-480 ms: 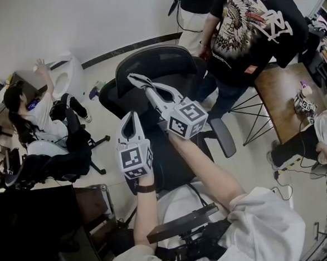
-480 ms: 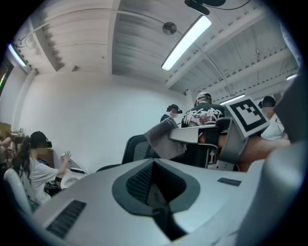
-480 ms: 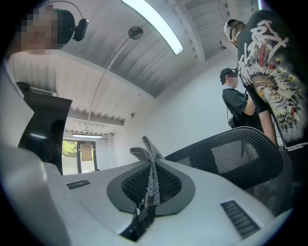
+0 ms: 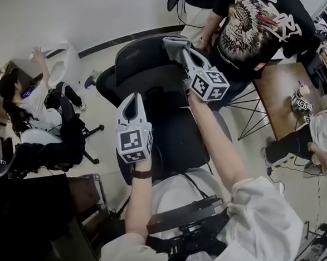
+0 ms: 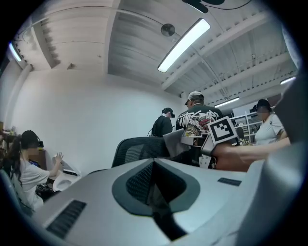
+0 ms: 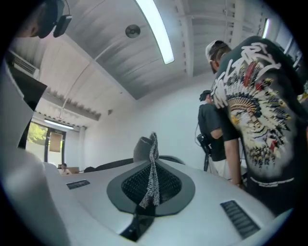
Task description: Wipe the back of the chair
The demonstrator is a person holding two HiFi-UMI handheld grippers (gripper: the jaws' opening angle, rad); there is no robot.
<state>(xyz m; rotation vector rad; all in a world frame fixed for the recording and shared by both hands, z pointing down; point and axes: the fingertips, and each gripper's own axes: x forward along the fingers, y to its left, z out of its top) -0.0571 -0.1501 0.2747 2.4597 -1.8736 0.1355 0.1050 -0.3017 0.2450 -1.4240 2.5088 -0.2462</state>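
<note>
Grey cloth held at the top of the chair back

The black mesh chair (image 4: pixel 148 72) stands in front of the person. The right gripper (image 4: pixel 184 50) reaches to the right end of the top edge of its backrest, and its jaws are clamped on a grey cloth (image 4: pixel 174 44) whose folded end sticks out past the tips against that edge. The left gripper (image 4: pixel 134 98) hangs over the chair's seat, nearer the person and well apart from the cloth, with its jaws closed together on nothing. Just beyond the chair stands a person in a printed black T-shirt (image 4: pixel 256 26). Another person (image 4: pixel 25 106) sits to the chair's left, and a wooden desk (image 4: pixel 276 100) lies to its right.
</note>
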